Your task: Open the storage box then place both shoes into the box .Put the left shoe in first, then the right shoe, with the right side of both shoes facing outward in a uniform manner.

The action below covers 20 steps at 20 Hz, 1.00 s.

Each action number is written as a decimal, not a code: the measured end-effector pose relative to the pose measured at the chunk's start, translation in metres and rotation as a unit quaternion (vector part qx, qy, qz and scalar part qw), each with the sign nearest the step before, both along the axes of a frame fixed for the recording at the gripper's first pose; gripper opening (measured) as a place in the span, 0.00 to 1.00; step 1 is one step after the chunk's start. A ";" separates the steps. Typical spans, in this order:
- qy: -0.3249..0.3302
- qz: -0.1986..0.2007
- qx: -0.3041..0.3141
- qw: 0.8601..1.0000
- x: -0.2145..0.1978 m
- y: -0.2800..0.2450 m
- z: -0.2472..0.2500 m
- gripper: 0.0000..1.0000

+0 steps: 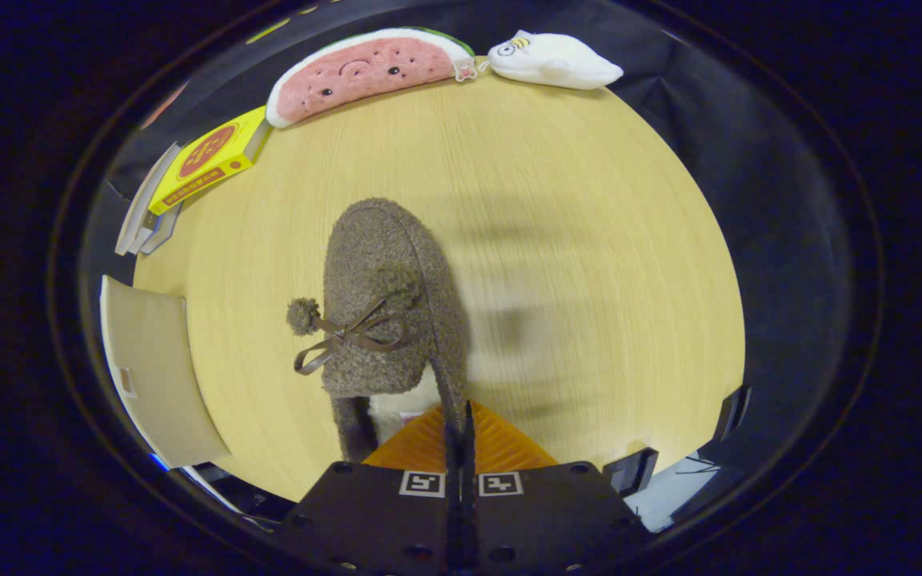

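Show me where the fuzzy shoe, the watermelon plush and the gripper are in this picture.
fuzzy shoe [373, 272]: gripper view, on its toe top.
watermelon plush [365, 74]: gripper view, on its pink face.
gripper [458, 436]: gripper view, between its fingertips, shut on the shoe's edge.

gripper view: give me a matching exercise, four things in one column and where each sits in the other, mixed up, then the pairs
Things
1. fuzzy shoe
2. watermelon plush
3. yellow box
4. white plush

Places
A. far table edge, right of the watermelon plush
B. its collar pinched between the gripper's shut fingers
C. on stacked books, left of the watermelon plush
D. far table edge, between the yellow box and the white plush

Pairs: 1-B, 2-D, 3-C, 4-A
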State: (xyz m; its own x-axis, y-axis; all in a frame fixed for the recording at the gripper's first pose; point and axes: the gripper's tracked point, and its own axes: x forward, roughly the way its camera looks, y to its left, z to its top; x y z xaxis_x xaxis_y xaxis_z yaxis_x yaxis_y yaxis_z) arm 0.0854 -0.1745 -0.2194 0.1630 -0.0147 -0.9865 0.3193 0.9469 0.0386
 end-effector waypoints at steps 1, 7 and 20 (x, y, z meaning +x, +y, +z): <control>-0.002 -0.004 0.013 1.000 -0.002 0.004 0.005 0.01; -0.029 0.009 0.037 0.999 -0.013 0.030 0.049 0.01; -0.094 0.122 0.095 0.983 -0.029 0.206 0.183 0.00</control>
